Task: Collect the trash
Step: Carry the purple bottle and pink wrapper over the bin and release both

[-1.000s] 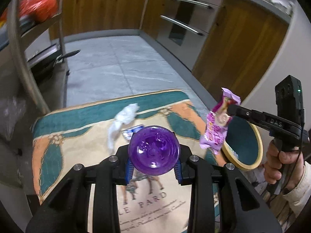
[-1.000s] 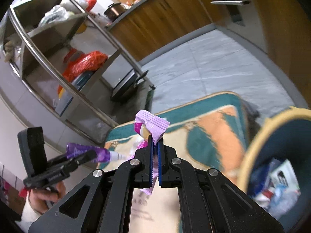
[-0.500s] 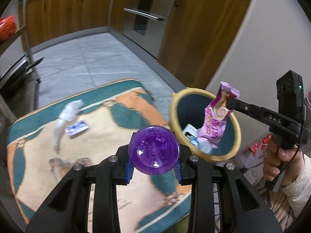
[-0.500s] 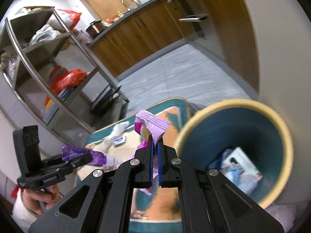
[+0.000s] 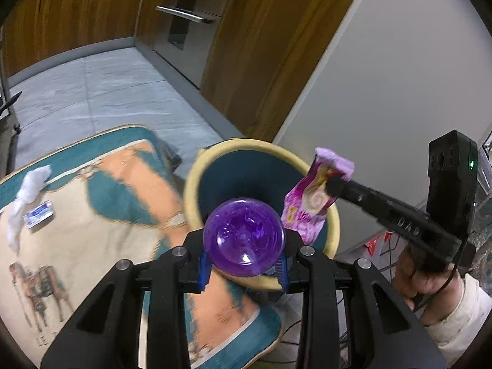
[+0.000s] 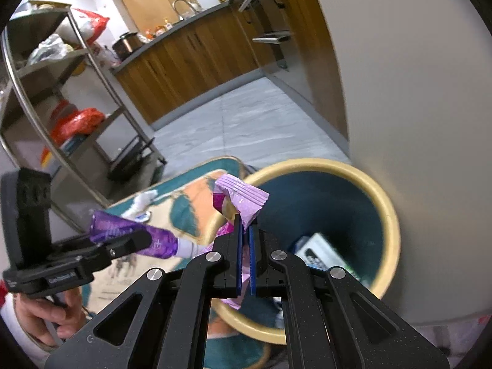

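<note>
Purple tube (image 5: 244,241) clamped in left claw (image 5: 243,269) | right claw (image 6: 244,240) clamped on pink wrapper (image 6: 241,198)

Purple bottle (image 5: 243,241): translucent glossy plastic, w/ a highlight on its base. Pink wrapper (image 5: 310,204): shiny crinkled foil/plastic film, crimped end. Bin (image 6: 386,212): smooth matt-looking rim, cream outside, teal inside. Rug (image 5: 101,215): woven cloth, matt, printed. Tissue (image 5: 26,192): soft white paper, crumpled. Cabinets (image 5: 261,46): wood veneer, satin; handles brushed metal. Floor (image 5: 101,92): smooth grey stone-look tile. Grippers' frames: matt black plastic, metal screws.
</note>
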Tool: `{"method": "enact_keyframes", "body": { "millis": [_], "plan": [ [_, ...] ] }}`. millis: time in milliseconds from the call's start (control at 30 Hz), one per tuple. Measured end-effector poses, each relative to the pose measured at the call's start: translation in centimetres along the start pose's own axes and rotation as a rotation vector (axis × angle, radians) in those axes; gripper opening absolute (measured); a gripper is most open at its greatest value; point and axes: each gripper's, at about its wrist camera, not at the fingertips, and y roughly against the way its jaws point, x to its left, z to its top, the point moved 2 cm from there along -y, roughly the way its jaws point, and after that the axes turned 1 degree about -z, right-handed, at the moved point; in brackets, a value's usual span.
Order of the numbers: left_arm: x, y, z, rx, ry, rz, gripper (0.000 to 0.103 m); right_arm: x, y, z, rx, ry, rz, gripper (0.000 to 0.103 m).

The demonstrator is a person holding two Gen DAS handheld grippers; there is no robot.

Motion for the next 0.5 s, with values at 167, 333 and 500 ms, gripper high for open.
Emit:
{"method": "enact_keyframes", "body": {
  "millis": [167,333,500],
  "plan": [
    [-1.5,-3.6,0.0,0.034,-0.033,0.025,0.032,-1.5,-0.5,-0.7,0.026,0.007,-0.064,0.005],
    [-2.3,-6.1,-0.1,0.055,-0.063,0.055,0.032,-2.1,-1.5,-1.2,0.066,0.033,-0.136,0.005],
    [-2.7,-7.8,-0.5,0.088,-0.095,0.079,0.032,-2.6,-2.5,-1.9,0.116,0.064,-0.197,0.005]
  ]
}}
